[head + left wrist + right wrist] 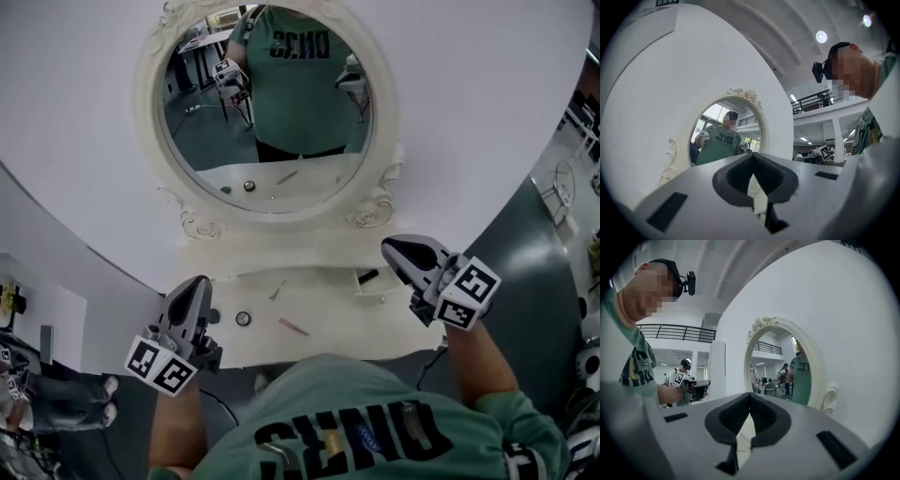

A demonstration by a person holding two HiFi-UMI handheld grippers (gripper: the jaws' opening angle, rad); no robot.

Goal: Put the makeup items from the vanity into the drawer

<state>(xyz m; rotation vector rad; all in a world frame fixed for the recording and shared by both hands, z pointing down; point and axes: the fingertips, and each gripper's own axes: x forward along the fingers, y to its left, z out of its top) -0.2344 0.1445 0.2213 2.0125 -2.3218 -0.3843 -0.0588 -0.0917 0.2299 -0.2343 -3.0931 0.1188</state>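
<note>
On the white vanity top lie a small round compact, a pink stick and a thin pencil-like item. A small drawer stands open at the right of the vanity, with a black item inside. My left gripper hangs over the vanity's left end, empty, jaws together. In the left gripper view, the left gripper points up at the mirror. My right gripper hovers just right of the open drawer, and in the right gripper view its jaws also meet with nothing held.
An oval mirror in an ornate cream frame rises behind the vanity top against a curved white wall. A small dark knob-like item sits near the left gripper. Grey floor shows at both sides, and clutter lies at the far left.
</note>
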